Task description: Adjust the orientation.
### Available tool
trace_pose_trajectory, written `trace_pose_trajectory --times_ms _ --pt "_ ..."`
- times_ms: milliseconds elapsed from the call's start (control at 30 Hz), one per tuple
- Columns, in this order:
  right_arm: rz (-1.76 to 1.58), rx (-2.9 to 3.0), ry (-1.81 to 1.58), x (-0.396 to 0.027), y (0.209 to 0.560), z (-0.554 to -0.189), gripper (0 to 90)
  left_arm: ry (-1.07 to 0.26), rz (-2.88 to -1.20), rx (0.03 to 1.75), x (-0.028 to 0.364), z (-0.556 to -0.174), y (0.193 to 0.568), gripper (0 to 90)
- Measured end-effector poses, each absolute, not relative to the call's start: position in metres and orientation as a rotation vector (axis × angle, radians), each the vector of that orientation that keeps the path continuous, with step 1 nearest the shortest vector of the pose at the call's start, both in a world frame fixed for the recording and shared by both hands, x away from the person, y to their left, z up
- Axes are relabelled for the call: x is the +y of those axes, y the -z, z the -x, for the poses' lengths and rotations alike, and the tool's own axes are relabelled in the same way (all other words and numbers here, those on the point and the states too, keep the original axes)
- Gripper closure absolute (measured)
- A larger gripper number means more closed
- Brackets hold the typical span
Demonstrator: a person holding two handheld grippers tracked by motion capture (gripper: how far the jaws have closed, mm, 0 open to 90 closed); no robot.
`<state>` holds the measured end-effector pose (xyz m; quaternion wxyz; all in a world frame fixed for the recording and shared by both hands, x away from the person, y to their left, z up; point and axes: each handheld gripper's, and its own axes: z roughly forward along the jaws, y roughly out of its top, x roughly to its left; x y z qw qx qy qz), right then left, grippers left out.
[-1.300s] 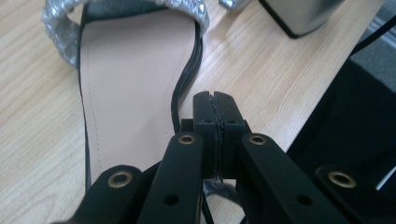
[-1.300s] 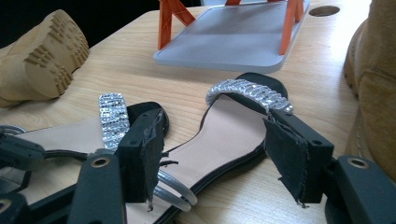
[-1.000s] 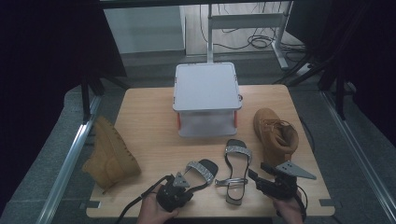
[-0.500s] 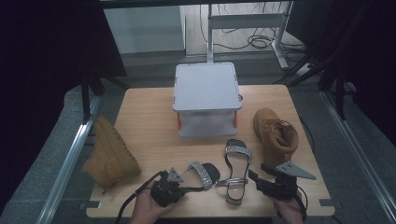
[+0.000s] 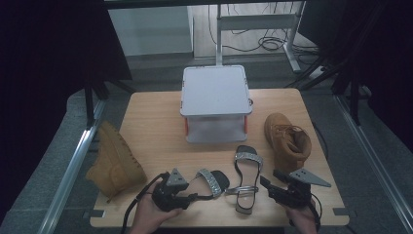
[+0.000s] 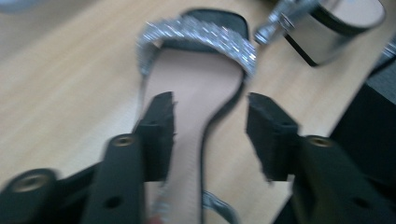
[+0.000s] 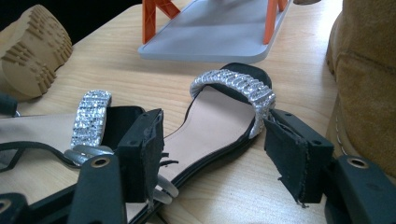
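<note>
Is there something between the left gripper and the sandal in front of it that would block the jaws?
Nothing visible does. The left gripper has just been opening its jaws, and they stand apart directly over the near sandal, with its insole between them. The other sandal lies apart, to the side.

A grey storage box [image 5: 214, 103] stands at the back middle of the worktop [image 5: 151, 129]. Bare wood lies open to the left of the box. In front of the box, two glittery sandals [image 5: 246, 178] [image 5: 210, 181] crowd the front edge. Right of the box stands a tan boot [image 5: 287, 141]; far left of the box, a second boot [image 5: 114, 163] lies at the worktop's edge.
</note>
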<state>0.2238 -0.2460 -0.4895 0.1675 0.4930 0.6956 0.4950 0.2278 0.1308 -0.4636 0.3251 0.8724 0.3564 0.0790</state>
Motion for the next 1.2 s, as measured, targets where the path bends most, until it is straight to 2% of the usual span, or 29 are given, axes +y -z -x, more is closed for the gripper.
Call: trace_pose_trajectory --times_ms 100,267,600,900,1200 --pt "-1.378 1.991 -1.413 -0.245 0.489 -0.223 38.2 -0.224 -2.284 0.932 0.134 -0.234 0.463 38.3" --pt "-1.348 2.0 -1.415 -0.241 0.486 -0.222 38.1 -0.255 -2.33 0.909 0.138 -0.237 0.467 35.3" --pt "-1.331 2.013 -1.413 -0.242 0.486 -0.218 37.9 -0.209 -2.429 0.92 0.133 -0.25 0.479 31.0" --pt "-1.337 2.013 -1.401 -0.241 0.486 -0.218 37.9 -0.174 -2.527 0.916 0.127 -0.253 0.49 23.2" --pt "-1.338 2.014 -1.392 -0.241 0.486 -0.217 37.9 -0.139 -2.601 0.911 0.118 -0.256 0.503 26.2"
